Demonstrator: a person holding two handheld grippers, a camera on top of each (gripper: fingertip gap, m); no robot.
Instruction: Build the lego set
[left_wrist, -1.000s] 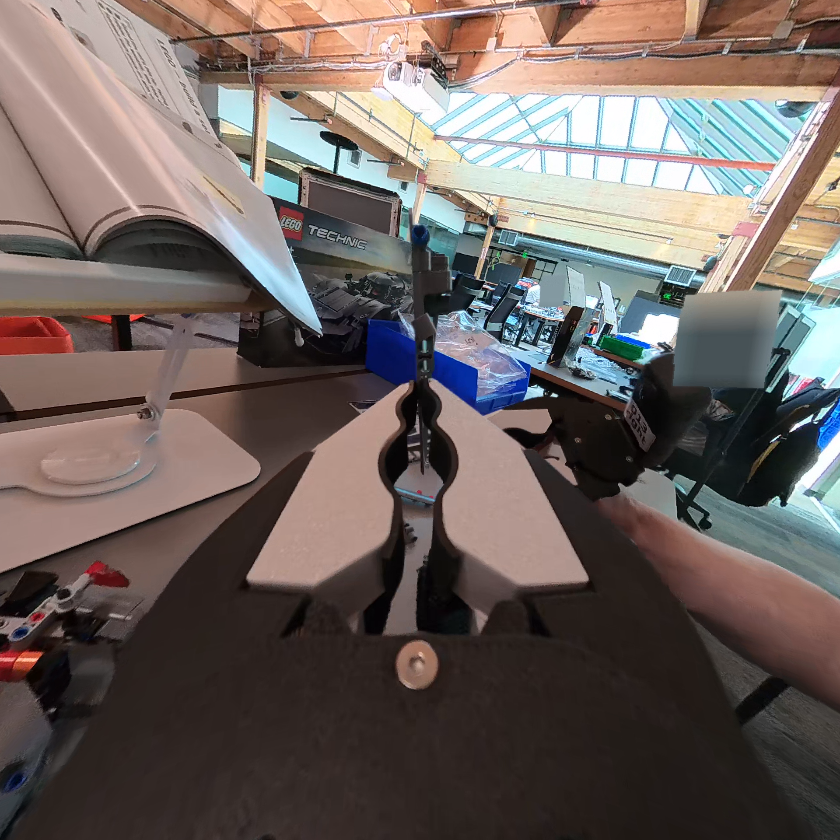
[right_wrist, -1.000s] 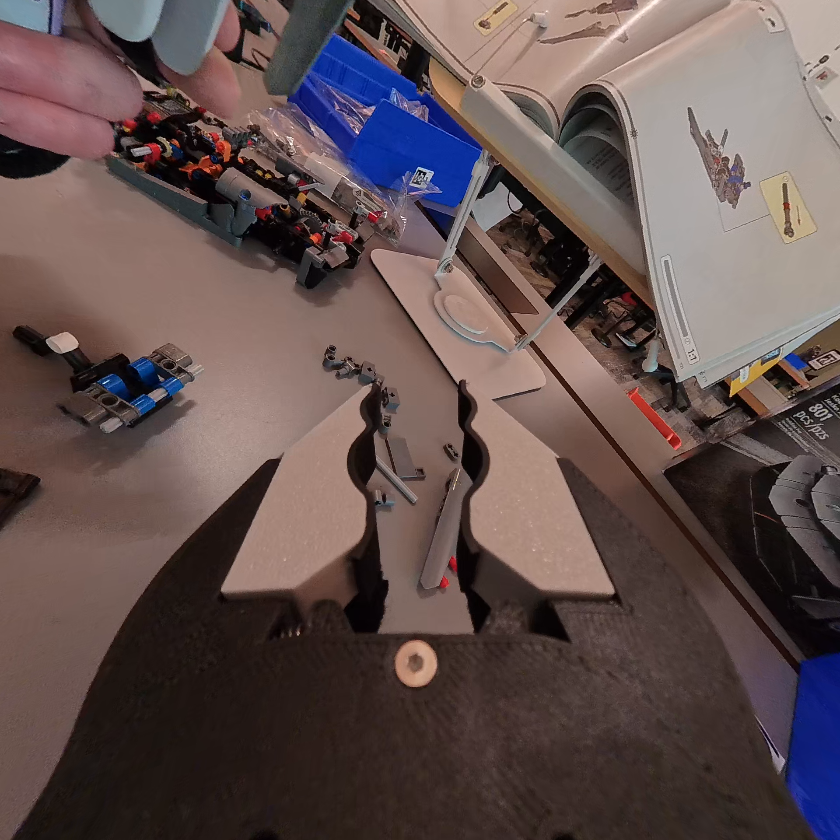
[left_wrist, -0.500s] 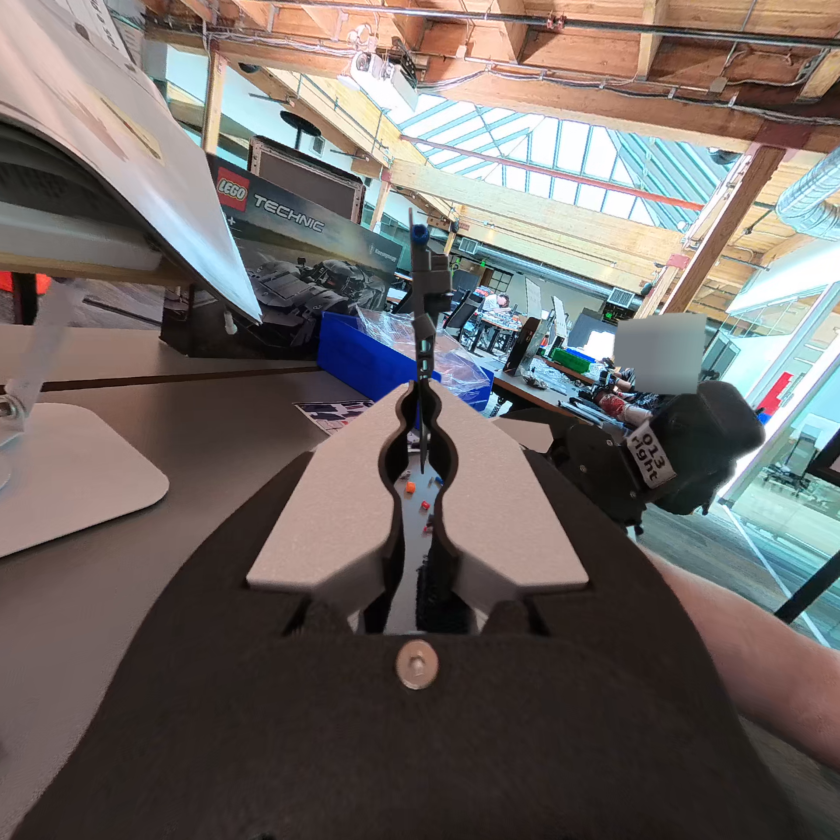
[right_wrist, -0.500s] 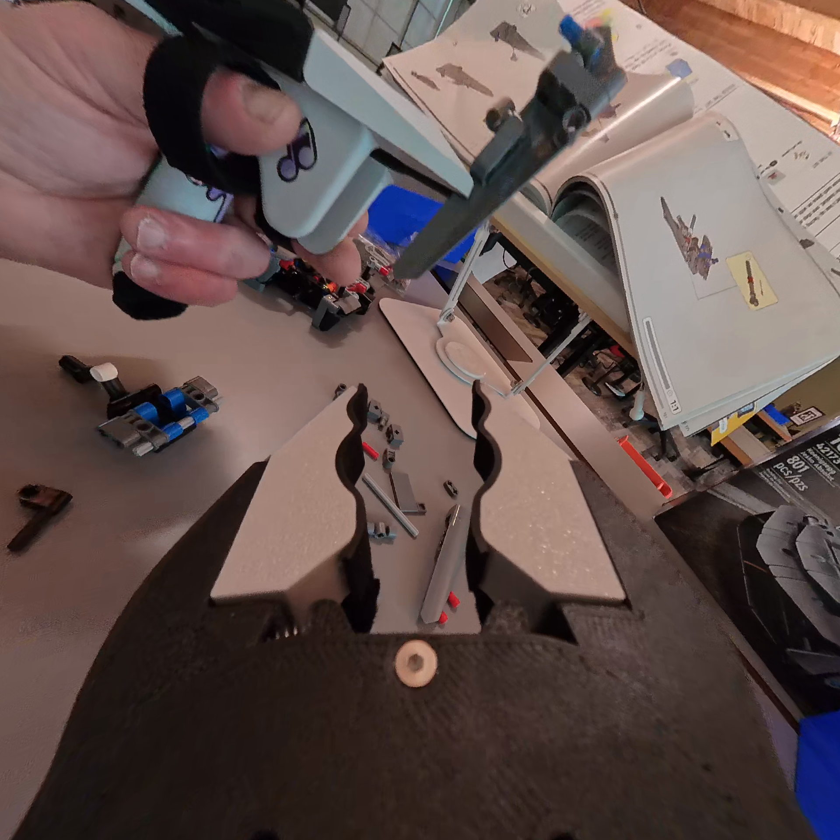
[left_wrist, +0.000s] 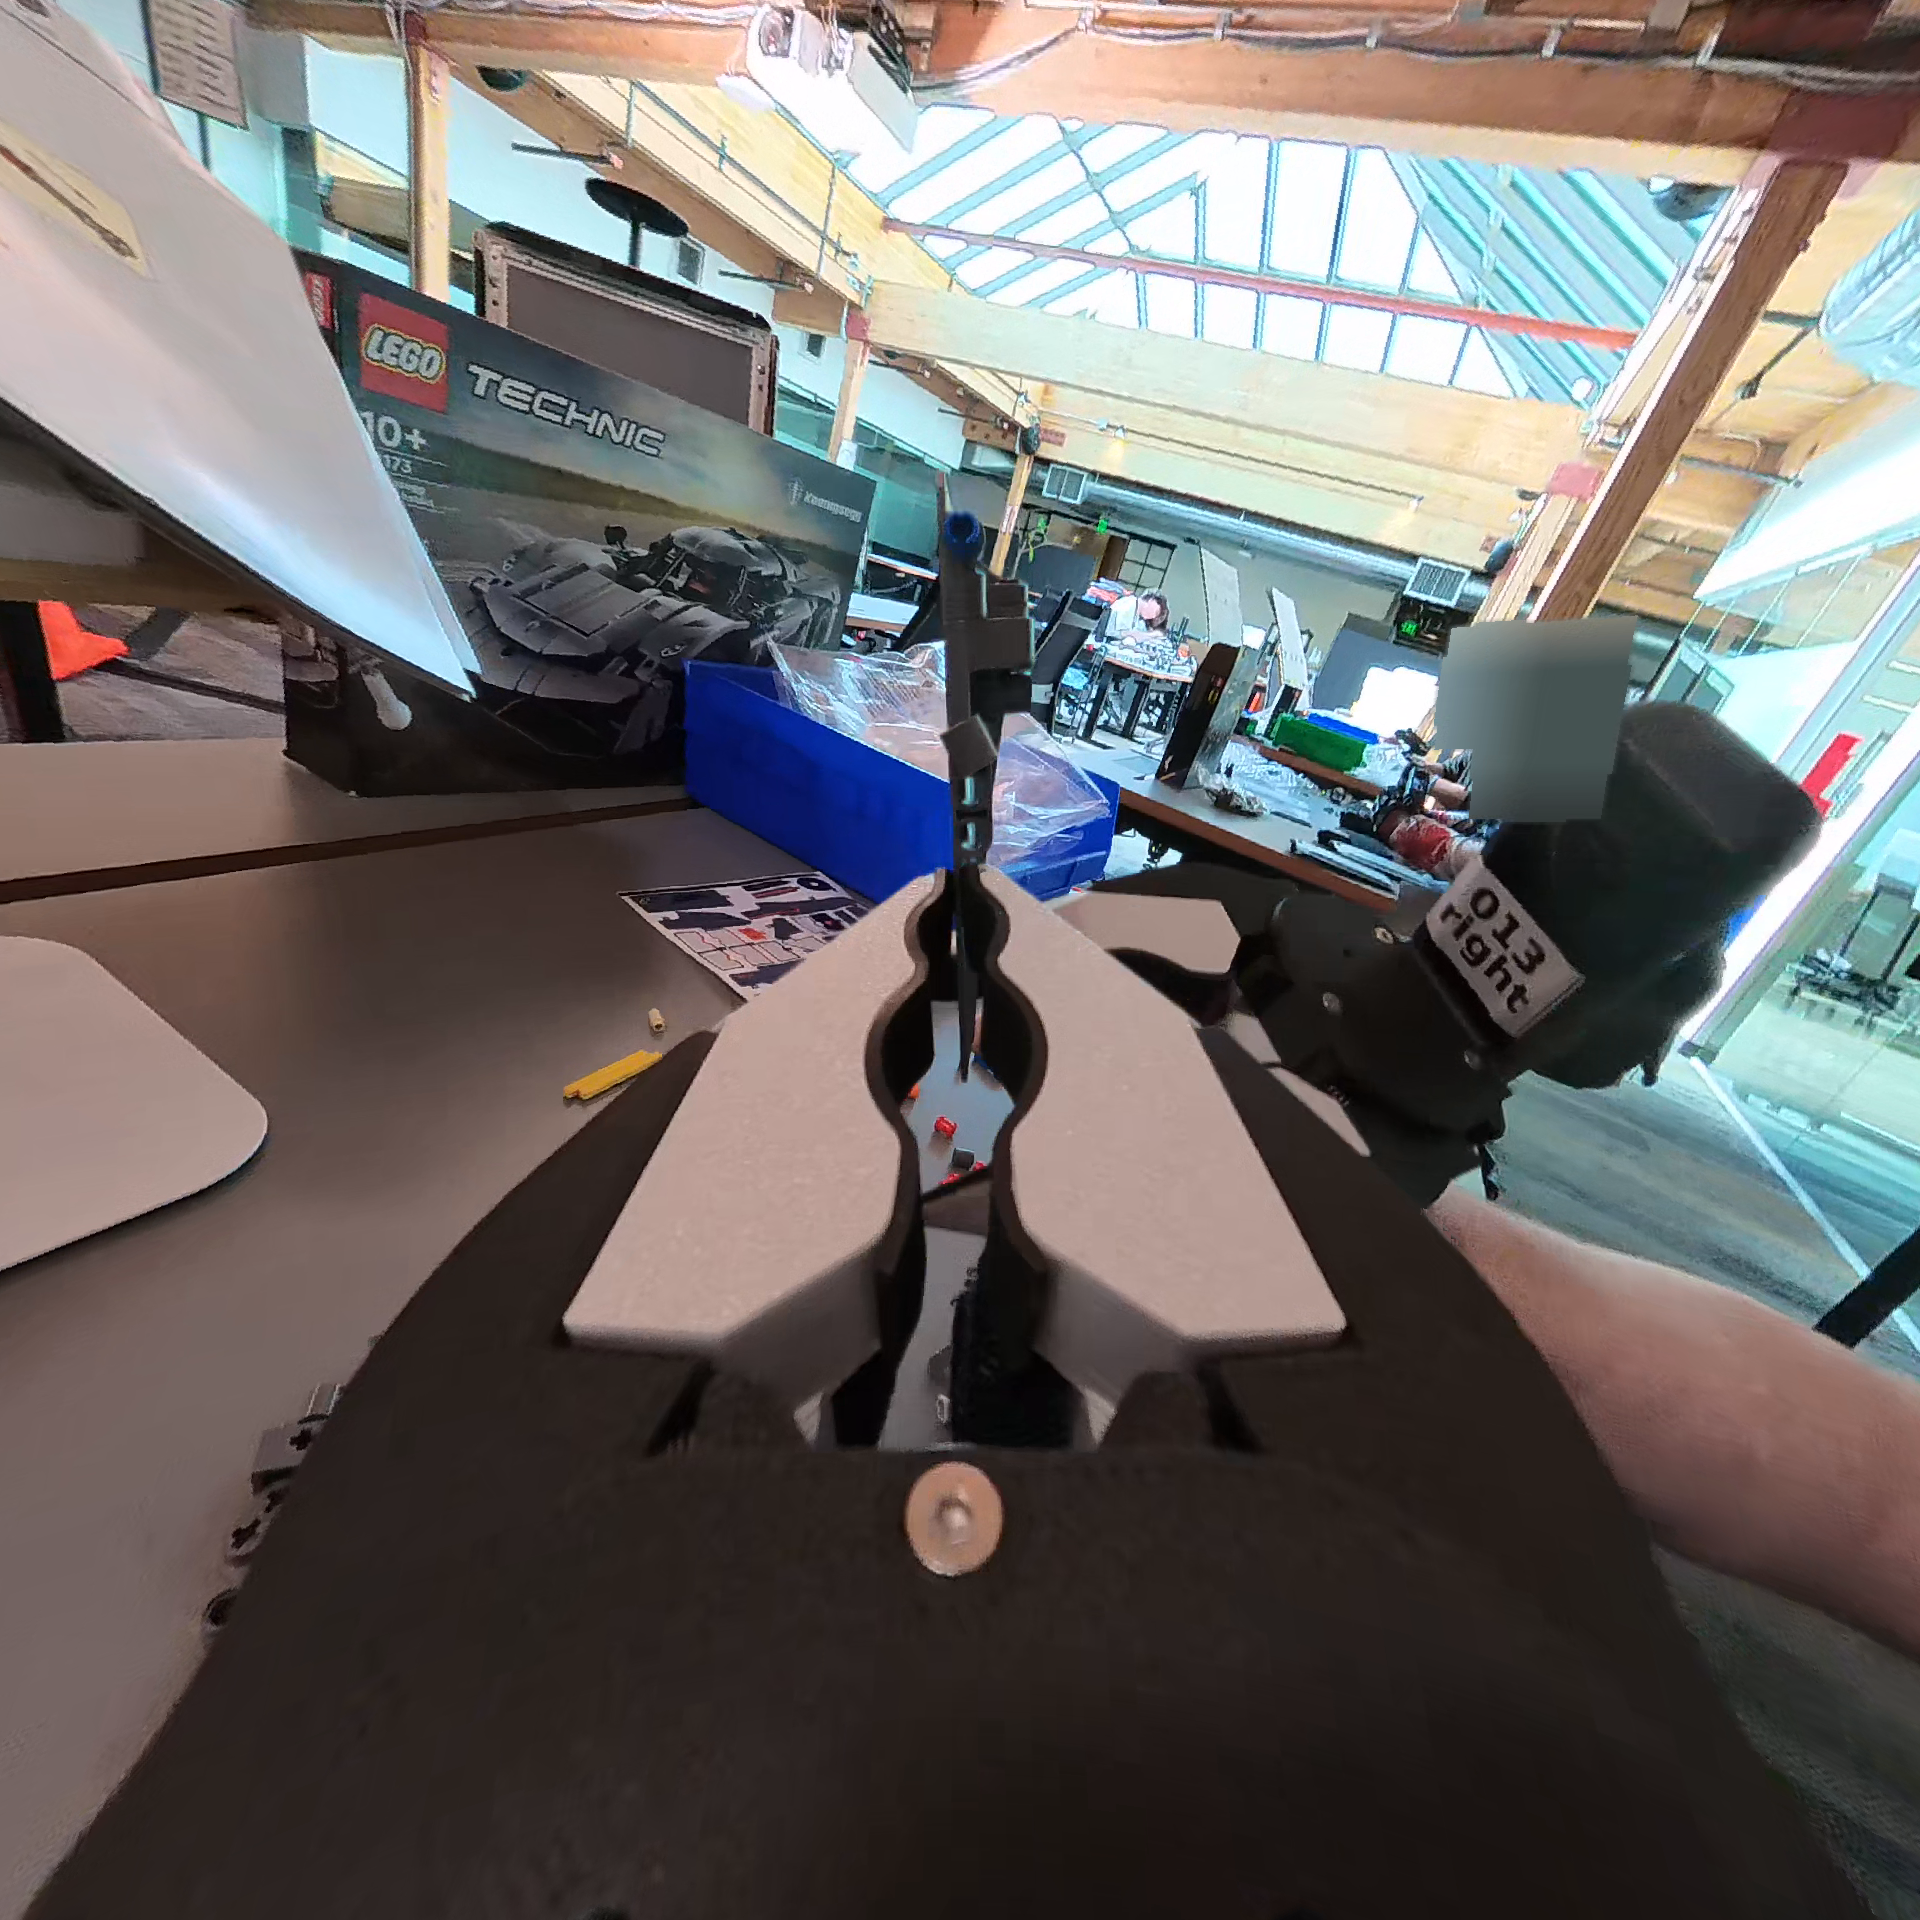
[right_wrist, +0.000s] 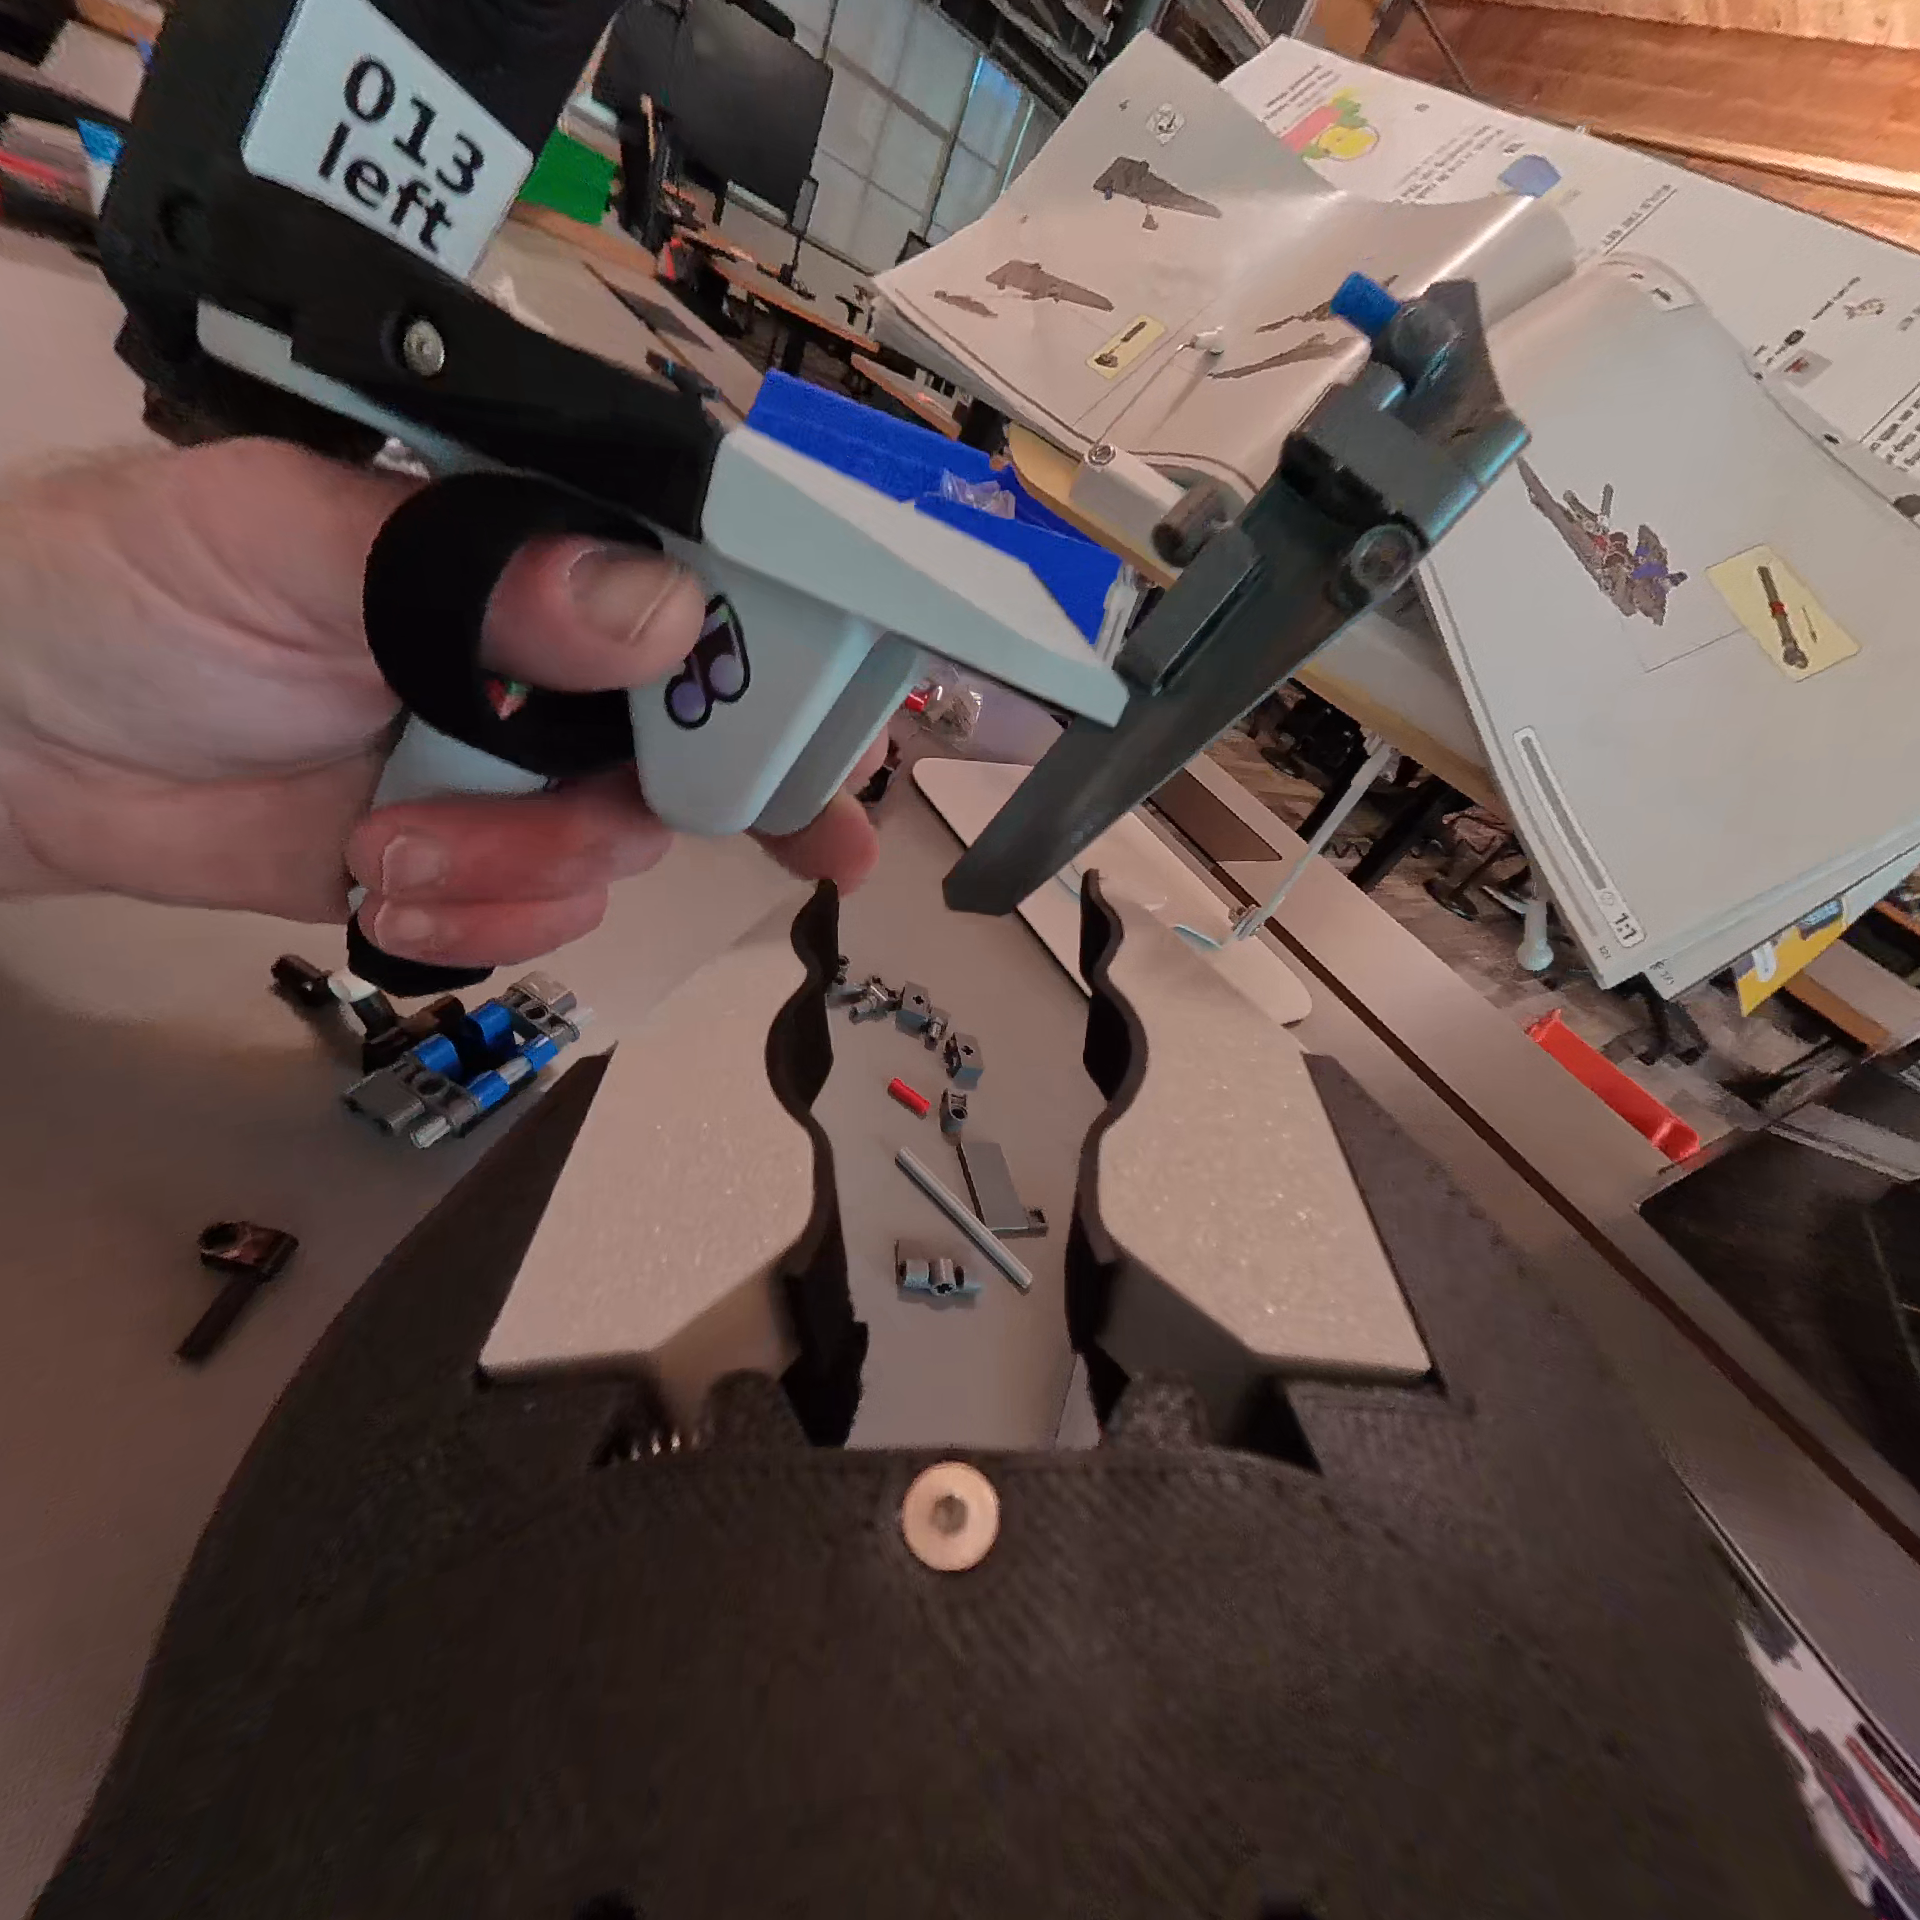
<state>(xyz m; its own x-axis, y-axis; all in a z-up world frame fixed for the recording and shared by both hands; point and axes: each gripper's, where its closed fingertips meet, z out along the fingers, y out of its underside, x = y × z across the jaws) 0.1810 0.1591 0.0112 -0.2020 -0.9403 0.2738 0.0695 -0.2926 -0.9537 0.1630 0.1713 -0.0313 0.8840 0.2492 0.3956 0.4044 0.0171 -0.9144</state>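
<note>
Jaws of the left gripper are pinching a long dark grey lego blade piece edge-on, its blue-pinned end pointing up and away over the table. Those of the right gripper are standing wide and gripping nothing, hovering above loose parts: a grey axle, a small red pin and several grey connectors. Seen from the right wrist, the lego blade piece is hanging tilted just above and ahead of the right fingertips. Left of them, a blue and grey sub-assembly is lying on the table. Farther off, an open instruction booklet is resting on a stand, with a blue bin and the set's box behind.
</note>
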